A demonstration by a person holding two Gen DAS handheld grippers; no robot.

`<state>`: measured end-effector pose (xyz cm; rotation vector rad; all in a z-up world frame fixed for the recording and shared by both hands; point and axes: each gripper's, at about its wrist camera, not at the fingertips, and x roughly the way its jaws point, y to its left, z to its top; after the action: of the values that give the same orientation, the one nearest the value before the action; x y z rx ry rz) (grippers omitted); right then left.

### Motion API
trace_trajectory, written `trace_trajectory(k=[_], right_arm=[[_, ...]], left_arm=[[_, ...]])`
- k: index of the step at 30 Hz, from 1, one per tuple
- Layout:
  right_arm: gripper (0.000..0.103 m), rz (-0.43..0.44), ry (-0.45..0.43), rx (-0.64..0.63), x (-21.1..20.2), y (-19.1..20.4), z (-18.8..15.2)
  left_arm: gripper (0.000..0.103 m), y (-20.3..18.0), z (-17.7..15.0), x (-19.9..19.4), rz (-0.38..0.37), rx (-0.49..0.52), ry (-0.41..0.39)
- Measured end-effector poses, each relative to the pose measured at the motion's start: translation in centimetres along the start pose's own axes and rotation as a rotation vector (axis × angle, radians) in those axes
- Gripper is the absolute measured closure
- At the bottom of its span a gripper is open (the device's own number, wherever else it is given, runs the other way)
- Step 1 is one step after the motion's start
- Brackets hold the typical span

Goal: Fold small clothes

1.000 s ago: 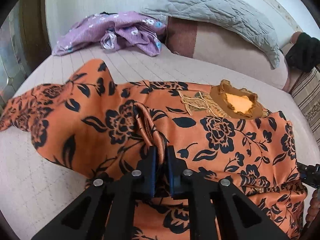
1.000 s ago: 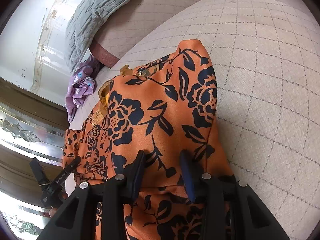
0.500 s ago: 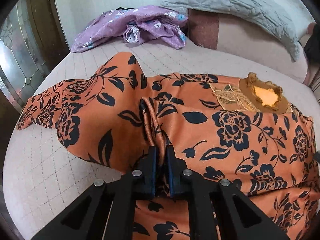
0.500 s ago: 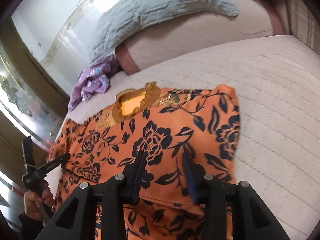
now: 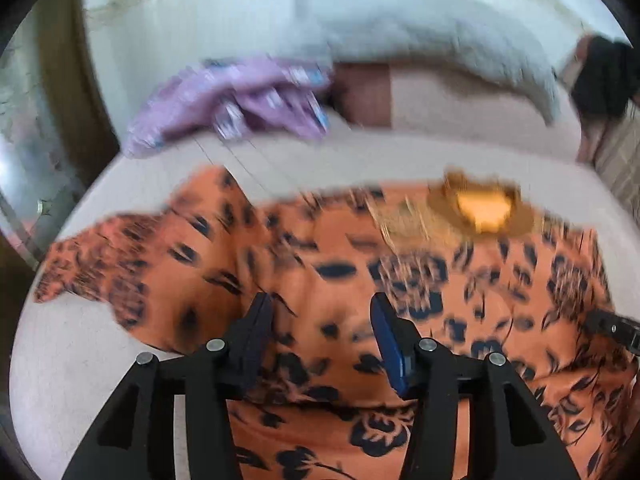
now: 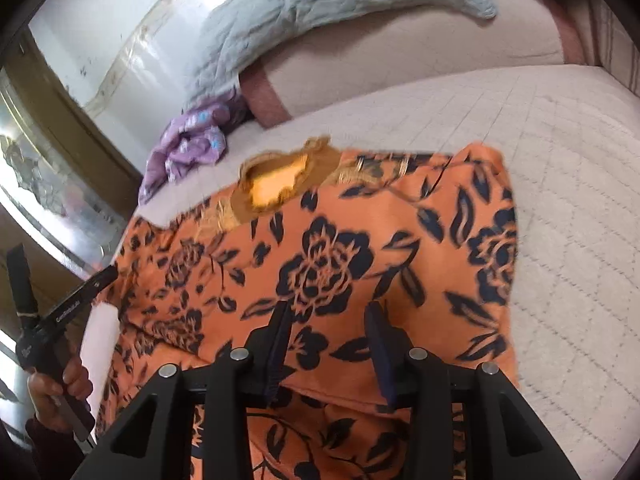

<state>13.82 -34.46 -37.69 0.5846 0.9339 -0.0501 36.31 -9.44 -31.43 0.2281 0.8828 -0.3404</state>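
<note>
An orange dress with a dark floral print [image 5: 420,280] lies spread on the bed, its gold-trimmed neckline [image 5: 482,210] at the far side. My left gripper [image 5: 320,304] hovers over the dress's middle. Its jaws are opening, and the cloth lies loose under the gap with no pad pressing on it. This view is blurred. In the right wrist view the same dress [image 6: 320,272] fills the middle. My right gripper [image 6: 329,312] stands open above a folded edge near the dress's right side and pinches nothing. A hand [image 6: 52,392] at the left edge holds the other tool.
A crumpled purple garment [image 5: 240,96] lies at the far end of the quilted bed [image 5: 72,360]. A grey pillow [image 5: 420,32] and a beige bolster [image 6: 400,48] line the wall behind. A dark wooden frame with glass [image 6: 48,184] borders the bed's left side.
The left jaws were shut on a pinched ridge of orange cloth; they have spread apart and the ridge has dropped flat. The right gripper shifted sideways and rolled, its jaws still apart.
</note>
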Motion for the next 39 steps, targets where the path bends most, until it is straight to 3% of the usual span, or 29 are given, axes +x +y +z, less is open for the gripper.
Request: trace_trajectory(k=[3, 5, 8, 11, 12, 14, 18, 23, 25, 29, 32, 39], right_arm=[[0.062, -0.026, 0.012, -0.02, 0.5, 0.4, -0.4], [0.061, -0.014, 0.01, -0.017, 0.0, 0.4, -0.4], [0.061, 0.033, -0.025, -0.029, -0.9, 1.0, -0.4], [0.061, 0.042, 0.01, -0.063, -0.3, 1.7, -0.9], [0.061, 0.025, 0.045, -0.066, 0.5, 1.7, -1.2], [0.061, 0.008, 0.023, -0.086, 0.6, 1.9, -1.6], [0.061, 0.015, 0.029, -0.078, 0.5, 1.7, -1.6], [0.06, 0.013, 0.021, -0.084, 0.6, 1.7, -1.6], [0.058, 0.013, 0.018, -0.087, 0.5, 1.8, -1.8], [0.053, 0.012, 0.018, -0.098, 0.6, 2.3, -1.8], [0.051, -0.001, 0.016, -0.118, 0.6, 2.6, -2.0], [0.05, -0.001, 0.012, -0.118, 0.7, 2.6, -2.1]], left_arm=[[0.051, -1.0, -1.0, 2.6, 0.009, 0.032, 0.123], [0.051, -1.5, -1.2, 2.1, 0.026, 0.053, 0.104], [0.049, -0.9, -0.5, 0.4, -0.03, 0.005, 0.05], [0.036, 0.8, 0.1, -1.6, -0.038, -0.074, -0.017], [0.033, 1.7, 0.4, -2.3, -0.03, -0.105, -0.045], [0.03, 4.2, 0.9, -3.5, -0.003, -0.181, -0.091], [0.014, 10.9, 0.7, -5.2, 0.062, -0.412, -0.141], [0.014, 20.2, -1.6, -4.0, 0.075, -0.757, -0.089], [0.014, 23.5, -3.0, -3.0, 0.122, -0.88, -0.063], [0.014, 27.1, -3.8, -1.1, 0.186, -0.931, -0.002], [0.014, 29.5, -4.0, 0.5, 0.186, -0.982, 0.025], [0.015, 33.4, -3.8, 1.9, 0.166, -1.078, -0.027]])
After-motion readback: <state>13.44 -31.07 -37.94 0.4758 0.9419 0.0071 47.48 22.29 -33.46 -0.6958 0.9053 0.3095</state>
